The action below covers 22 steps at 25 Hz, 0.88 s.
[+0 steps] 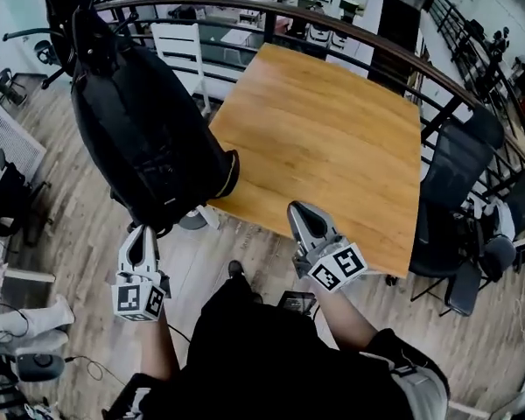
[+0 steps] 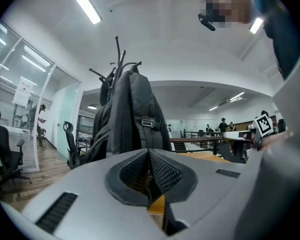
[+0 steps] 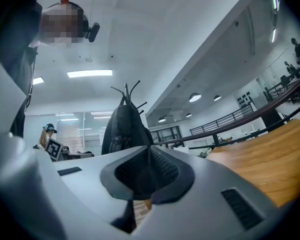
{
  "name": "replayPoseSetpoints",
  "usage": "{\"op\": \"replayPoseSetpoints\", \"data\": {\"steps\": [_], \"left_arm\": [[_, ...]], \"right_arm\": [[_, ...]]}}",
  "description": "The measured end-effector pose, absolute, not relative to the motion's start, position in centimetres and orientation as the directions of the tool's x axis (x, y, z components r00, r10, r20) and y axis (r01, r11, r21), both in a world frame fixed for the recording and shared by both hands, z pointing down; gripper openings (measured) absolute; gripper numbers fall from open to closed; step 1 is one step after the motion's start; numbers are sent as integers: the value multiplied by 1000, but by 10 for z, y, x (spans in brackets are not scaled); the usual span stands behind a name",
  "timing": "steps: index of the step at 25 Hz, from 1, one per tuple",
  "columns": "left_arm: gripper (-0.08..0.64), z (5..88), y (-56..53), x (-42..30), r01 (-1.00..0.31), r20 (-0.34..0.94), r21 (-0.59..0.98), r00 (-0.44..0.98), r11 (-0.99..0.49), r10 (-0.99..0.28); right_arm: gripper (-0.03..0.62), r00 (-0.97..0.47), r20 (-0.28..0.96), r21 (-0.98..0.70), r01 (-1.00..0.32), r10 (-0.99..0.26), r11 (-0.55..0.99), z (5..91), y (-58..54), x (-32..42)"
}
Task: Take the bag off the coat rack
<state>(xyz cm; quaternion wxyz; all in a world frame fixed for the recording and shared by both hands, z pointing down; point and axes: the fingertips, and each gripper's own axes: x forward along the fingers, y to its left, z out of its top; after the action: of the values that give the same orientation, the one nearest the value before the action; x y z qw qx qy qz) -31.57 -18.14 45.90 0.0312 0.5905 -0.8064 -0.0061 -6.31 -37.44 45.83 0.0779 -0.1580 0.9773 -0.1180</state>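
Left gripper (image 2: 150, 170): jaws pressed together with nothing between them. It is held level off the table's (image 1: 332, 129) near left corner, tips just short of the bag's bottom, likely lined up to reach for it.
Right gripper (image 3: 149, 171): jaws also closed and empty. It sits over the table's near edge, nose angled left toward the bag, probably as a second hand for the weight.
Bag (image 1: 144, 138): a black backpack hanging just beside the table's left edge, not yet off the rack.
Bag's lie: long axis upright, top up at the hooks, bottom bulging low. The strap side with its buckle faces the left gripper.
Why so: I'd say it hangs by its top and its own weight pulls it straight, so it has to be lifted up to come free.
Rack (image 2: 118, 59): behind the bag, farther out from the table's left edge, its hooks poking out above the bag.
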Motion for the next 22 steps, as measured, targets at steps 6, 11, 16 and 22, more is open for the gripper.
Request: {"op": "replayPoseSetpoints", "data": {"steps": [6,11,16,22], "left_arm": [[18,455,-169,-344,-907,32,68,-414,415,-910],[21,447,-165,-364,-859,16,76,-506,506,-862],[130,437,-172,-377,-830,5,50,-556,556,-831],[169,437,-193,-382,-837,28,74,-542,542,-840]], "right_arm": [[41,-979,-109,-211,-145,-170,967,457,-379,-123],[53,-995,-94,-159,-17,-33,987,450,-390,-171],[160,-993,-98,-152,73,59,986,443,-405,-211],[216,-984,-27,-138,178,176,974,444,-413,-259]]}}
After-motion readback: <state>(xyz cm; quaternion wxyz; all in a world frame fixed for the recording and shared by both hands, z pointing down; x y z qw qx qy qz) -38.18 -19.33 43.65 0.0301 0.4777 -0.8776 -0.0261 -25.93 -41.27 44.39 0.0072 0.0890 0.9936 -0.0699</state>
